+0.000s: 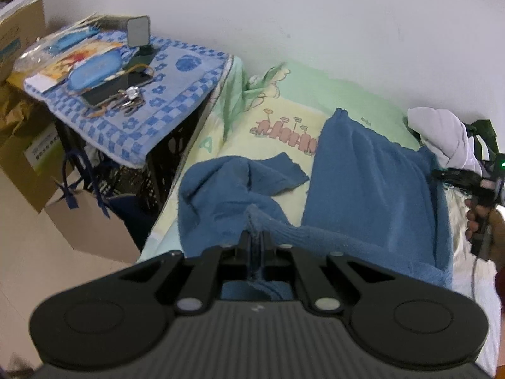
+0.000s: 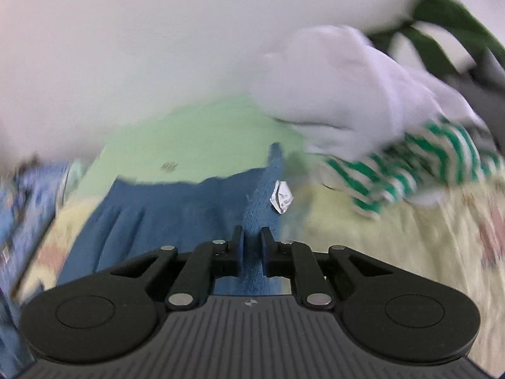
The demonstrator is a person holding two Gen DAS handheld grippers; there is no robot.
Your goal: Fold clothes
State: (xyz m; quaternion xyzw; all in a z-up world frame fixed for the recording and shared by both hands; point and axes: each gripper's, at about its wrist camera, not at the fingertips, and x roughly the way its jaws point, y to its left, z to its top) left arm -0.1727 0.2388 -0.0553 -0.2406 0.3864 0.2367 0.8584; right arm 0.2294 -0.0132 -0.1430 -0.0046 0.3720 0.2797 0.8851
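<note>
A: Are there any boxes?

B: Yes. A brown box (image 1: 91, 224) with blue ribbon handles sits on the floor by the bed. A dark crate (image 1: 176, 148) stands next to it, under a blue checked cloth (image 1: 176, 94). I can't see what is inside them. On the cloth lie a phone (image 1: 116, 87), some keys (image 1: 131, 99) and a blue case (image 1: 94, 71).

A: Where is the thing to fold?

B: The blue garment (image 1: 372, 170) is spread on the bed (image 1: 284, 107). One part is bunched up on the left side.

A: What are the tools doing?

B: The left tool (image 1: 255, 237) is pinched tight on a ridge of the blue garment. The right tool (image 2: 252, 237) has blue cloth between its tips, with a small gap, so it seems to be gripping it, but the picture is smeary.

A: What is hard to see?

B: The right view is all blurry. There is a white cloth (image 2: 356, 94) and a green striped one (image 2: 410, 167) behind the blue garment. A little white tag (image 2: 282, 196) shows on it. In the left view, a hand (image 1: 483, 224) holding the other tool is cut off at the edge.
</note>
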